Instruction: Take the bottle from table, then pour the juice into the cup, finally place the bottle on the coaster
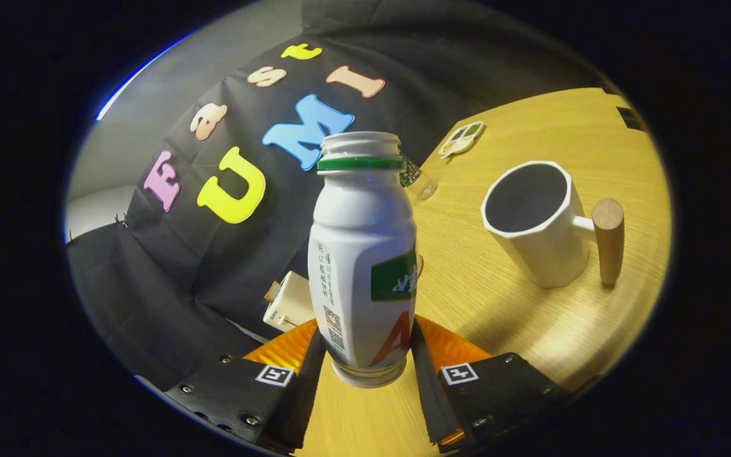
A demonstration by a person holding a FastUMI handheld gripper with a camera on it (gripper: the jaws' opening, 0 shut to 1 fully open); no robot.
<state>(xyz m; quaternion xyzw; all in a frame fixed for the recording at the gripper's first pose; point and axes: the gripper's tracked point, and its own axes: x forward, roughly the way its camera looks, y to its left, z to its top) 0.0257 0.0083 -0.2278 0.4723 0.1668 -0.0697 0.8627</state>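
Note:
A white bottle with a green neck ring and no cap stands between my two fingers, and my gripper is shut on the bottle's lower body. The view is tilted, so the bottle and gripper are held above the wooden table. Beyond the fingers to the right stands a white cup with a wooden handle, its dark inside facing me. Farther back on the table lies a small flat coaster with a green and white pattern.
A small clear bottle stands on the table just behind the held bottle. A white box-shaped object sits at the table's edge to the left of the bottle, against the black cloth wall.

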